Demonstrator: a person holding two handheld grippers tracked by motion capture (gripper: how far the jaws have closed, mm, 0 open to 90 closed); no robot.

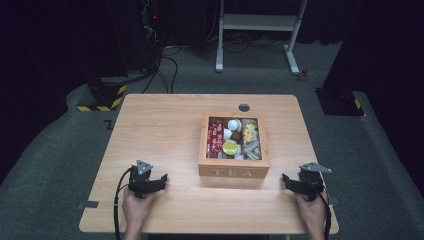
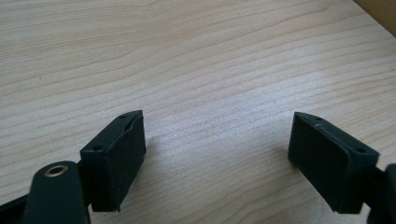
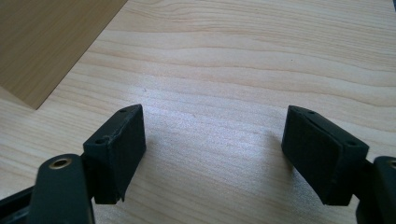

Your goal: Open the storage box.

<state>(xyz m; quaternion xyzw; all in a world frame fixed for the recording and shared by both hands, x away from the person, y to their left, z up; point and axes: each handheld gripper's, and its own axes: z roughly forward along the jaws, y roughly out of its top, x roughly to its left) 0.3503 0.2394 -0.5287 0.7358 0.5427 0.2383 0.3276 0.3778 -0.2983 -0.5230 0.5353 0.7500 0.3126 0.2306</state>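
left tool at 7 o'clock and right tool at 5 o'clock rest on the bench, both released, nothing between jaws. tea box sits between them, at centre, filled with packets.

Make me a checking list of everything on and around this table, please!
Surface: light wooden table, with a round hole near its far edge.
Job's things: wooden box marked TEA, lid open or absent, holding red packets, small white tubs and a yellow-topped tub.
Clutter: nothing seen on the table apart from the box.
Grippers: left gripper and right gripper rest on the table either side of the box, jaws open, nothing between them.
Cables: a black cable trails from the left gripper; more cables lie on the floor beyond.
Surroundings: grey carpet, a white frame, yellow-black striped bases, dark background.
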